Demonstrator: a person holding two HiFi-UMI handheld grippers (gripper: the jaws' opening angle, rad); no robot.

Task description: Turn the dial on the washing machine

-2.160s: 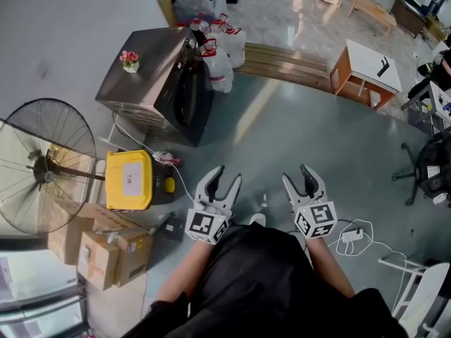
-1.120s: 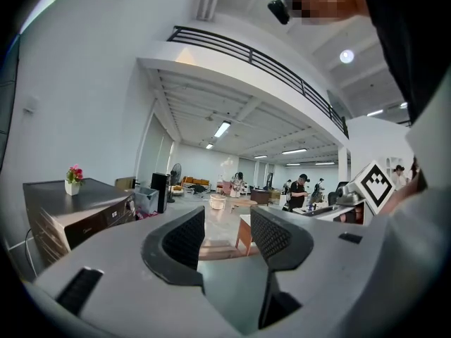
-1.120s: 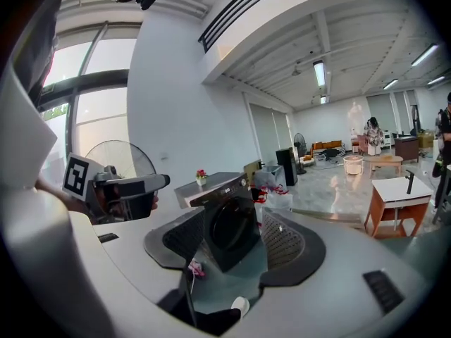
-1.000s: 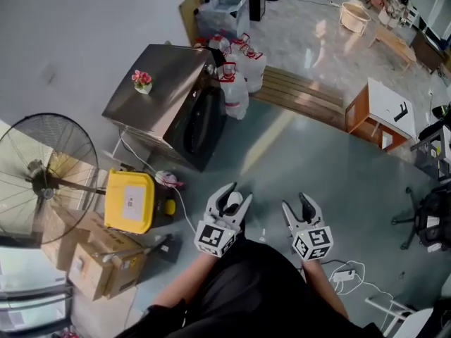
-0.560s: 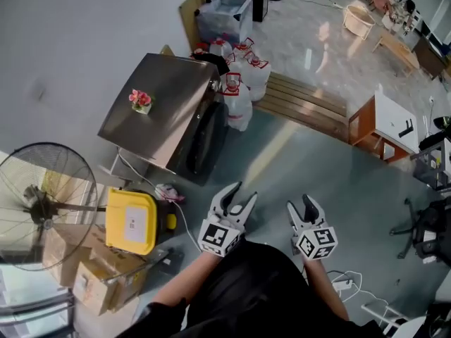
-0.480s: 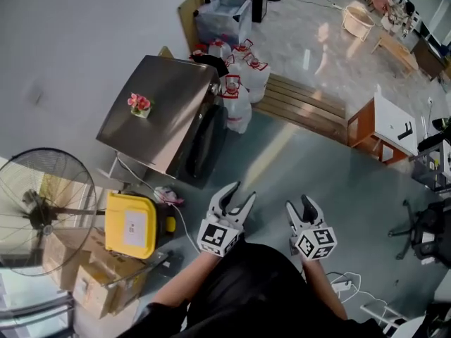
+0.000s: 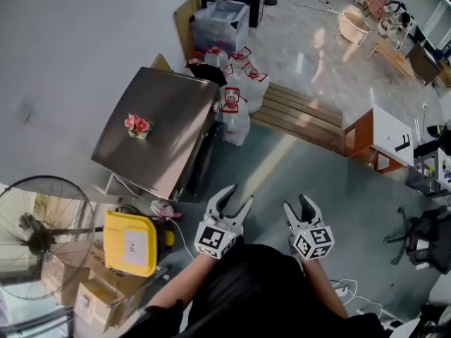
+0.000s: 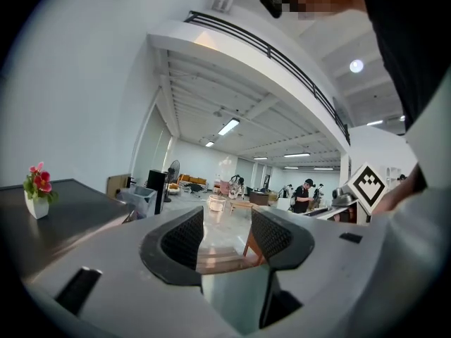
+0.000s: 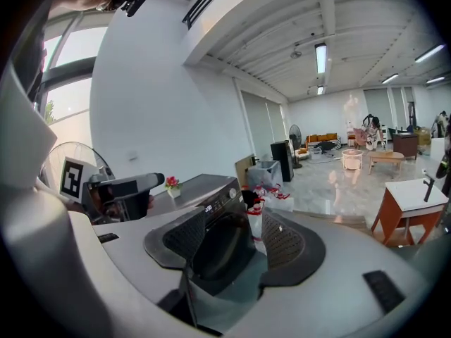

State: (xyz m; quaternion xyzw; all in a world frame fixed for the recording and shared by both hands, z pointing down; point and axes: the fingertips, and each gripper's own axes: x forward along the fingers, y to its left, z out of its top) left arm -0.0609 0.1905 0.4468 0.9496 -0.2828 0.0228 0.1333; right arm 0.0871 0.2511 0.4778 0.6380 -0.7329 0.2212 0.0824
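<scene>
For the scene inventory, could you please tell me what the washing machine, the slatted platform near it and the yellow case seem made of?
Washing machine: apparently brushed grey metal or metallic paint; its top has a soft streaky sheen. Slatted platform: probably wood, tan boards with dark gaps. Yellow case: likely moulded plastic, uniform colour, rounded corners.

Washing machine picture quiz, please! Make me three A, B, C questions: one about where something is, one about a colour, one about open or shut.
1. Where is the flower pot? A on the washing machine; B on the floor; C on a bench.
2. What colour is the box beside the fan? A blue; B yellow; C green.
3. The jaws of the right gripper are: A shut on the dial; B shut together; C apart, empty.
1 A: it stands on the machine's top. 2 B: its lid is yellow. 3 C: a gap shows, nothing held.
</scene>
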